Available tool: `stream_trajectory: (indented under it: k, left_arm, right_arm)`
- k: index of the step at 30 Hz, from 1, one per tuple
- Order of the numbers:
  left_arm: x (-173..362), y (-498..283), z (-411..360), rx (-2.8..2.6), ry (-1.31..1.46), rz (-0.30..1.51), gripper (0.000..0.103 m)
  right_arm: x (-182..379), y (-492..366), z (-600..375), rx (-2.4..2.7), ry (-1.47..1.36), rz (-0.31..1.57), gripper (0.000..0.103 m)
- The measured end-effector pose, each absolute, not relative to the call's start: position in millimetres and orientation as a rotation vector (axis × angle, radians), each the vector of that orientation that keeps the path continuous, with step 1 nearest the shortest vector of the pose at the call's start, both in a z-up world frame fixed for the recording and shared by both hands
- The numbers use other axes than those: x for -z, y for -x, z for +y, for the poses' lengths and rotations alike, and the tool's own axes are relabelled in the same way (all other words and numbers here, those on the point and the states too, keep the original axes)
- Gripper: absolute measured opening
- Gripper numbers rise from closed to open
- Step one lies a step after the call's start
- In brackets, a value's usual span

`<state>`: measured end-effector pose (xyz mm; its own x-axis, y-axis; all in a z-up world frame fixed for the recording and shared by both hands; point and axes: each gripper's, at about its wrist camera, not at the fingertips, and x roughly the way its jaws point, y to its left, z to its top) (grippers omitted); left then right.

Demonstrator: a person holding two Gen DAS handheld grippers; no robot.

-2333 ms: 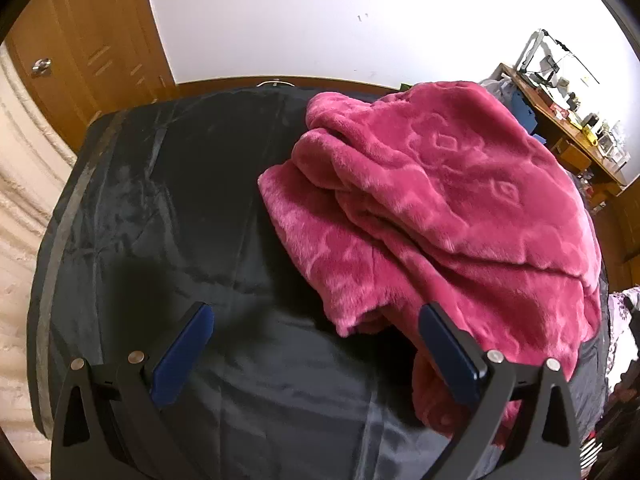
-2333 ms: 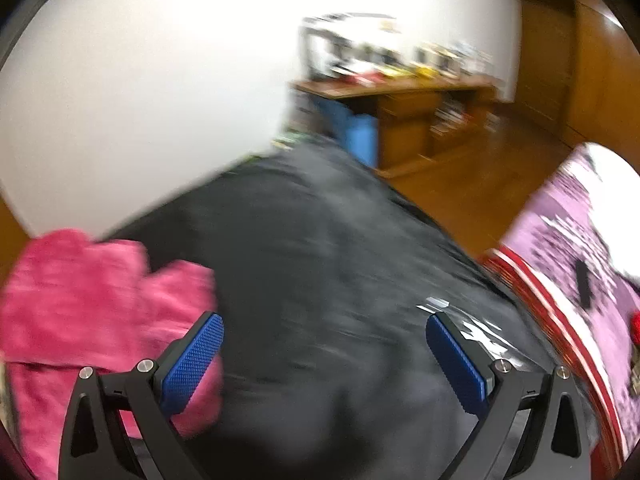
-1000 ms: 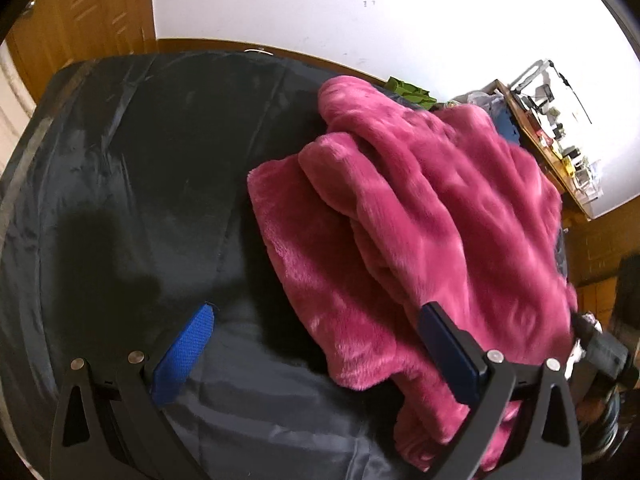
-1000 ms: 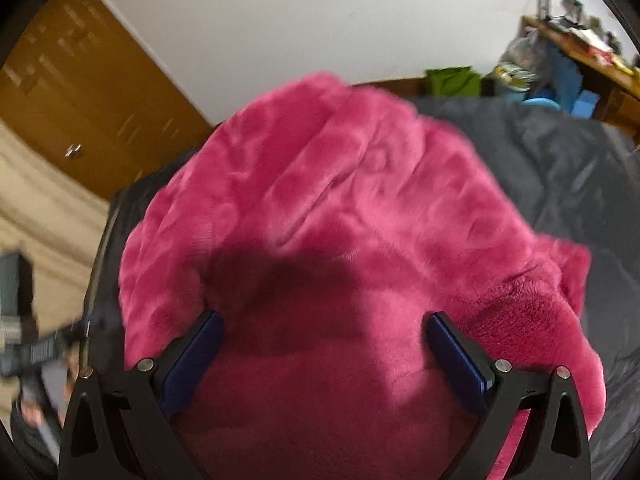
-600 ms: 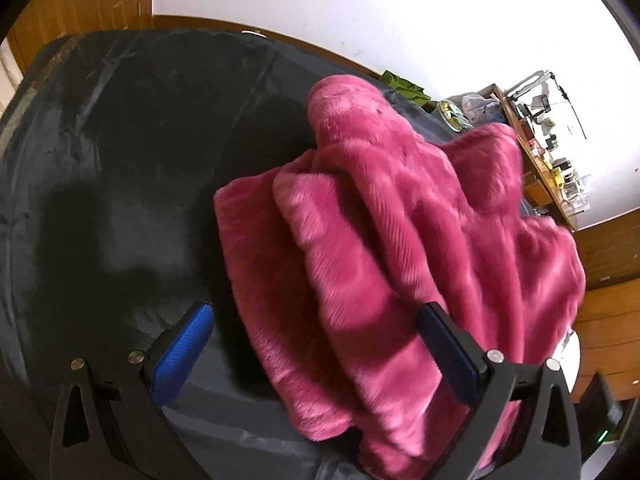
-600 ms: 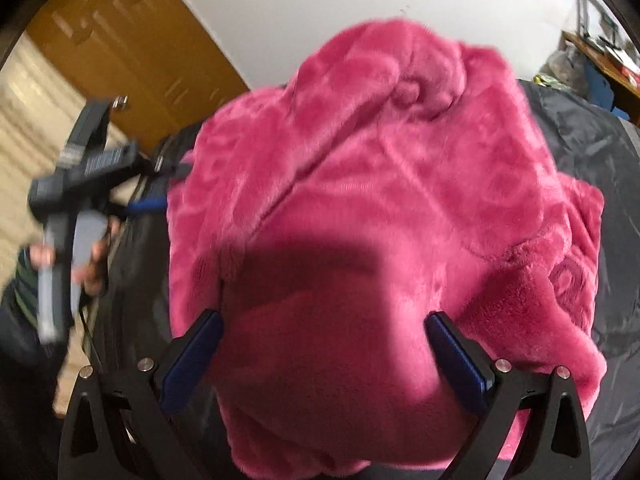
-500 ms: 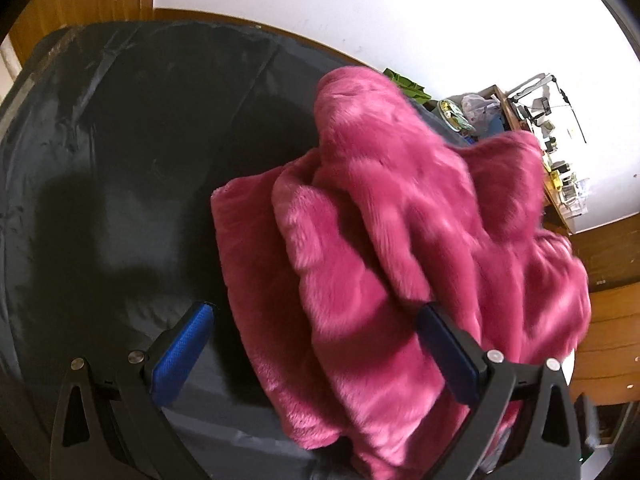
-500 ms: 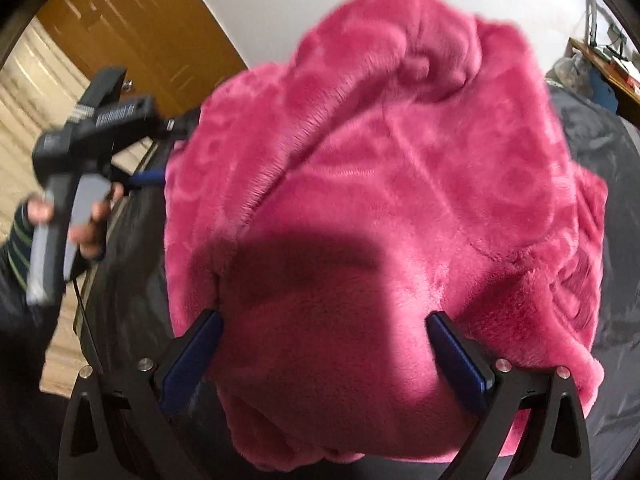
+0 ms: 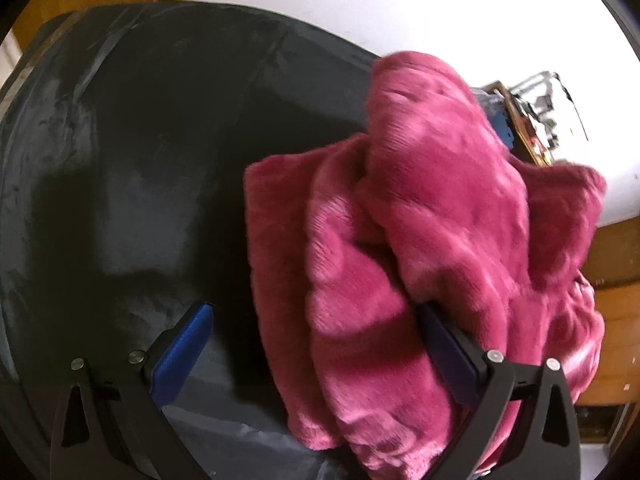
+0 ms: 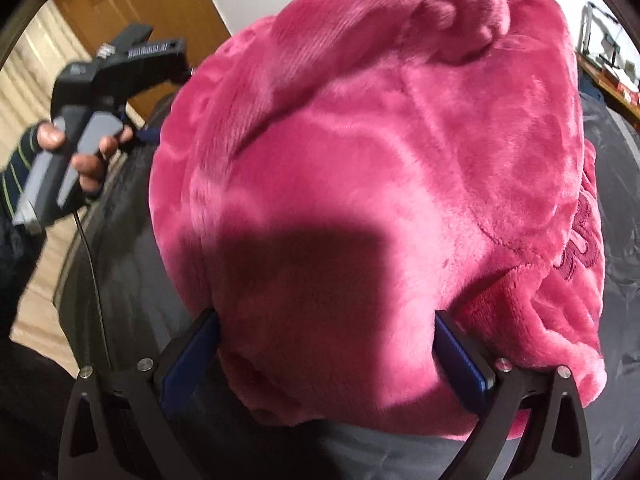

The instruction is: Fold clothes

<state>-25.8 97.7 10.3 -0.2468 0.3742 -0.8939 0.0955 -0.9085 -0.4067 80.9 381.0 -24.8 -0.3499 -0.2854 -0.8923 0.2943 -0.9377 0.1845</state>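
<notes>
A bulky pink fleece garment (image 9: 420,248) lies bunched on a dark grey sheet (image 9: 132,140); it fills most of the right wrist view (image 10: 380,168). My left gripper (image 9: 316,340) is open, its right pad (image 9: 444,344) pressed against a fold of the fleece, its left pad (image 9: 184,344) over bare sheet. My right gripper (image 10: 326,348) is open with the near edge of the garment bulging between its pads (image 10: 192,356). The left gripper's body, held in a hand, shows in the right wrist view (image 10: 100,80).
The dark sheet (image 10: 120,272) covers a bed or table. A wooden door (image 10: 136,0) and white wall stand behind. A cluttered desk (image 9: 532,120) is at the far right. A cable (image 10: 94,280) hangs from the left gripper's handle.
Both grippers have closed in on the garment. The right gripper swung from bare sheet to the pink heap, which now sits between its pads. The fleece looms larger in the left view.
</notes>
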Motion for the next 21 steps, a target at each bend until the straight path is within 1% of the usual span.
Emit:
stream_trajectory:
  k: [2, 3, 7, 11, 14, 17, 21]
  left_arm:
    - [-26.8, 15.9, 113.3, -2.253, 1.718, -0.528, 0.103]
    - [-35.6, 11.0, 121.6, -2.247, 1.672, -0.499, 0.103]
    - [-66.5, -9.0, 160.6, -2.188, 1.522, -0.399, 0.103]
    - [-81.0, -28.4, 214.8, -2.074, 1.42, -0.271, 0.103]
    - [-70.2, -28.1, 249.4, -2.026, 1.424, -0.176, 0.103]
    - [-49.3, -35.0, 271.1, -2.032, 1.462, -0.053, 0.103]
    - [-36.1, -51.4, 274.7, -2.098, 1.45, 0.072, 0.103]
  right_arm:
    - [37.4, -91.5, 366.3, 2.338, -1.566, 0.248, 0.103]
    - [40.3, -96.6, 362.4, 2.357, -1.553, 0.305, 0.103]
    - [41.1, -90.8, 375.1, 2.392, -1.548, 0.168, 0.103]
    - [42.0, -89.0, 387.9, 2.371, -1.564, 0.056, 0.103]
    - [41.7, -91.0, 397.3, 2.349, -1.571, -0.031, 0.103]
    - [42.6, -98.0, 400.8, 2.311, -1.578, -0.047, 0.103]
    - [45.6, -102.9, 412.3, 2.289, -1.596, -0.079, 0.103]
